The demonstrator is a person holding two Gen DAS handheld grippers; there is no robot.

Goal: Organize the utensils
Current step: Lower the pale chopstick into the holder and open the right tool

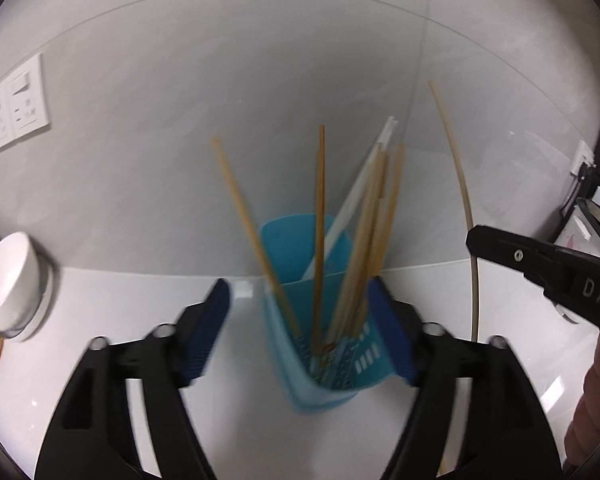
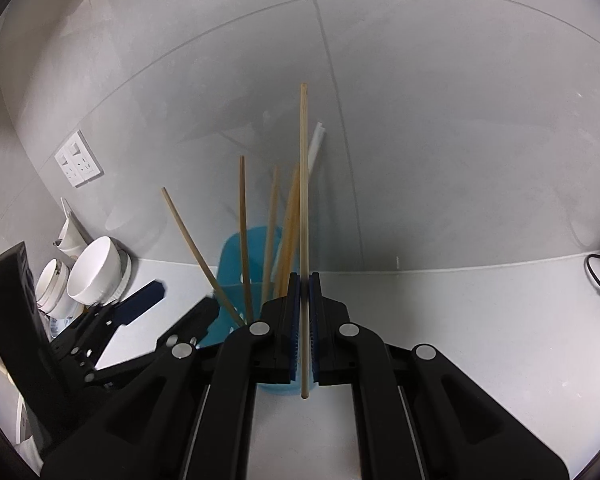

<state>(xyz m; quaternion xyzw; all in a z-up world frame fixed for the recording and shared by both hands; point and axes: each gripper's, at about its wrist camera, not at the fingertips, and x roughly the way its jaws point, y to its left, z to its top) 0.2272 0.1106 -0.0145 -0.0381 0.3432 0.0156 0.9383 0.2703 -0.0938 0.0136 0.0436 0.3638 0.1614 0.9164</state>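
The grey tiled wall (image 1: 228,92) rises behind the white countertop (image 2: 480,320). The blue utensil holder (image 1: 328,364) serves as the reference point; it stands on the countertop, close to the wall.

The left gripper (image 1: 300,332) is wide open around the holder. Its right blue pad (image 1: 388,328) is at the holder's side, possibly touching it; motion blur prevents confirming contact. The other pad stands apart on the holder's left.

The right gripper (image 2: 304,320) is on the right of the holder, near it. Its fingers are closed to a narrow gap and clamp a single pale chopstick (image 2: 304,200), held upright and outside the holder. In the left wrist view that same chopstick rises right of the holder.

A white bowl (image 1: 8,280) lies tipped on its side well to the left of the holder, with other white crockery beside it. A double wall socket (image 1: 16,100) is mounted on the wall above and left of the holder.

Inside the holder stand several wooden chopsticks (image 1: 320,220), fanned out and leaning in different directions, with a white chopstick (image 1: 360,184) leaning right among them.
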